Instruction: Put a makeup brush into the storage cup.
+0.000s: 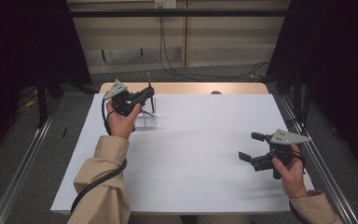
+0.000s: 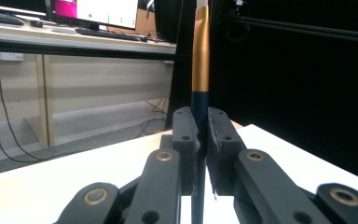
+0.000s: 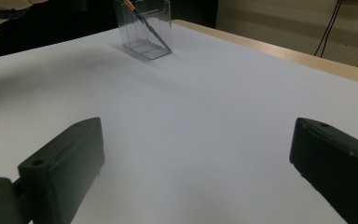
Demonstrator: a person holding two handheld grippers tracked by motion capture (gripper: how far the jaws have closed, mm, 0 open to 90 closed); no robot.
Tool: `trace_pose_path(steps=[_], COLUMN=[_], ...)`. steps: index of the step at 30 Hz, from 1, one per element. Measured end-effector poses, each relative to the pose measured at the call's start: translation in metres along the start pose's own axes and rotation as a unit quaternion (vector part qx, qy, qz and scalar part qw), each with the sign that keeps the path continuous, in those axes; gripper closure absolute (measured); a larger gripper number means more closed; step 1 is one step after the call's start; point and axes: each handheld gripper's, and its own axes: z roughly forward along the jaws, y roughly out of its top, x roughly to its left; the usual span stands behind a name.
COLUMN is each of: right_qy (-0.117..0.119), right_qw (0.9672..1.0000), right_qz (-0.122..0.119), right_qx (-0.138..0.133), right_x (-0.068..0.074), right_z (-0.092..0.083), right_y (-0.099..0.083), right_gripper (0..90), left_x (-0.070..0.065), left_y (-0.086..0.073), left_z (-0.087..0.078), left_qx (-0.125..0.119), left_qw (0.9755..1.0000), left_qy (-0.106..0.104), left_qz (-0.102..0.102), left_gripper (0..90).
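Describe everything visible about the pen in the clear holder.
The pen is slim, with a gold upper barrel, a dark navy lower part and a pale top end. It stands nearly upright between the closed jaws of the left tool, which clamps its dark section. In the right gripper view it leans diagonally inside the clear holder, a transparent plastic box with compartments, its lower end down near the holder's floor. The holder sits at the far left of the white table.

Clear glossy plastic holder (image 3: 145, 32), matt white table (image 1: 200, 154).
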Motion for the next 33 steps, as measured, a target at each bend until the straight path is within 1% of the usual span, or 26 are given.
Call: trace_pose_path(steps=[4, 7, 9, 16, 19, 20, 27, 29, 30, 33], right_qy=[0.000, 0.000, 0.000, 0.001, 0.001, 0.000, 0.002, 0.002, 0.003, 0.003], right_qw=[1.0000, 1.0000, 1.0000, 1.0000, 1.0000, 1.0000, 1.0000, 1.0000, 1.0000, 1.0000], right_qz=[0.000, 0.001, 0.000, 0.001, 0.002, 0.001, 0.002, 0.001, 0.001, 0.001], right_qx=[0.000, 0.001, 0.000, -0.002, -0.002, -0.002, -0.003, -0.003, -0.003, -0.003], right_x=[0.000, 0.000, 0.000, -0.001, -0.001, -0.001, -0.002, -0.002, -0.002, -0.002], right_z=[0.000, 0.000, 0.000, -0.001, -0.001, -0.001, -0.001, -0.001, -0.001, -0.001], right_y=[0.000, 0.000, 0.000, 0.000, 0.000, 0.000, 0.000, 0.000, 0.000, 0.000], right_gripper=[2.7, 2.7, 2.7, 2.7, 2.7, 2.7, 2.7, 2.7, 2.7, 2.7], left_x=[0.002, 0.003, 0.003, 0.005, 0.006, 0.006, 0.006, 0.007, 0.007, 0.009], left_y=[0.000, 0.000, 0.000, -0.001, -0.001, -0.002, -0.003, -0.004, -0.004, -0.006], left_z=[0.002, 0.004, 0.005, 0.009, 0.010, 0.011, 0.015, 0.016, 0.016, 0.016], left_qx=[0.000, -0.003, -0.006, -0.004, 0.000, -0.003, -0.003, -0.004, -0.001, 0.000], left_qw=[1.0000, 0.9999, 0.9999, 0.9998, 0.9996, 0.9996, 0.9993, 0.9991, 0.9990, 0.9987], left_qy=[0.006, 0.012, 0.012, 0.021, 0.027, 0.029, 0.038, 0.042, 0.045, 0.051], left_qz=[0.003, 0.001, -0.002, -0.005, 0.002, -0.003, 0.003, 0.000, 0.006, 0.006], left_gripper=[83.3, 83.2, 83.2, 83.2, 83.2, 83.1, 83.1, 83.1, 83.1, 83.0])
